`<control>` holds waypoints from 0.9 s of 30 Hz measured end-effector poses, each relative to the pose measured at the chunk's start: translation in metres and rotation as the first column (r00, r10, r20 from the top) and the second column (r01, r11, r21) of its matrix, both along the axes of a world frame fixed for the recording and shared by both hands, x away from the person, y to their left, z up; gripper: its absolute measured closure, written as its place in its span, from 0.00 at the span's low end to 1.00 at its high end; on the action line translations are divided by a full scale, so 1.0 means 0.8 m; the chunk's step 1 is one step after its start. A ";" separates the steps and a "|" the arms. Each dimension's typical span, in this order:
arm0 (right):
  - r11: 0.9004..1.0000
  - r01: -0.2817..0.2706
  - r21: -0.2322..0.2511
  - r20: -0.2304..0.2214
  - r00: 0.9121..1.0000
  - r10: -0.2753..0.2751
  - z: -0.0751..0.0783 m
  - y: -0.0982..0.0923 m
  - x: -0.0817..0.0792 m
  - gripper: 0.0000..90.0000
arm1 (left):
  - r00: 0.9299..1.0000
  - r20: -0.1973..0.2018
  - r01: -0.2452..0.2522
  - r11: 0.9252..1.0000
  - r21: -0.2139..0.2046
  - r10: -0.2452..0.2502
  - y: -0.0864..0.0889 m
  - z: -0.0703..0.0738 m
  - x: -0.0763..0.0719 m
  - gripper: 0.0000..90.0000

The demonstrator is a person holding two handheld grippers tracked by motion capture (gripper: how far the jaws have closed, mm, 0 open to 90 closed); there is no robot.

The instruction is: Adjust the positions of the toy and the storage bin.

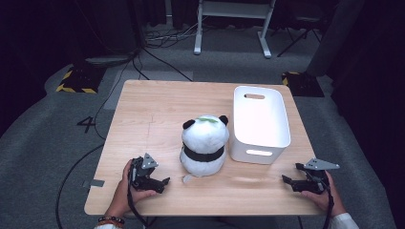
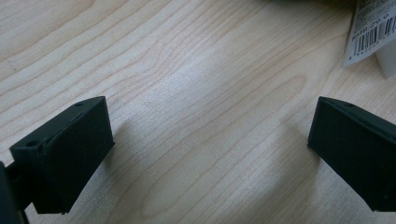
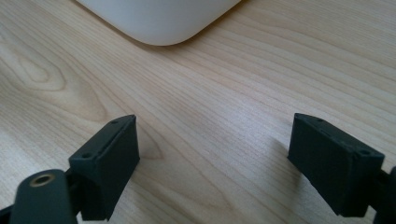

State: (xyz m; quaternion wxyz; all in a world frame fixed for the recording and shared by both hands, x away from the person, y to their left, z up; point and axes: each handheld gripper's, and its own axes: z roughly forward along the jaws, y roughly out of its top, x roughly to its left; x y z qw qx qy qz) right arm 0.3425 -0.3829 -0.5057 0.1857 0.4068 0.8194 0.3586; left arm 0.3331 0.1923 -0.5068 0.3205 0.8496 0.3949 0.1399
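Observation:
A black-and-white panda plush (image 1: 204,145) sits upright in the middle of the wooden table (image 1: 157,109). Right beside it stands a white plastic bin (image 1: 259,124) with handle slots. My left gripper (image 1: 162,176) rests near the front left edge, pointing toward the panda, and is open with bare wood between its jaws (image 2: 210,135). The panda's paper tag (image 2: 369,32) shows at the top right of the left gripper view. My right gripper (image 1: 292,172) lies at the front right, open (image 3: 212,149), facing the rounded corner of the bin (image 3: 159,18).
Beyond the table is grey carpet with cables (image 1: 157,57), a white desk frame (image 1: 234,28) and yellow-black striped bases (image 1: 76,81). The table's front edge (image 1: 200,212) runs just behind both hands.

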 end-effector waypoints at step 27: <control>0.994 -0.105 0.041 0.128 0.987 0.099 0.046 0.043 -0.004 0.24 | 1.000 0.003 -0.016 1.000 0.000 0.016 -0.002 0.000 -0.002 0.01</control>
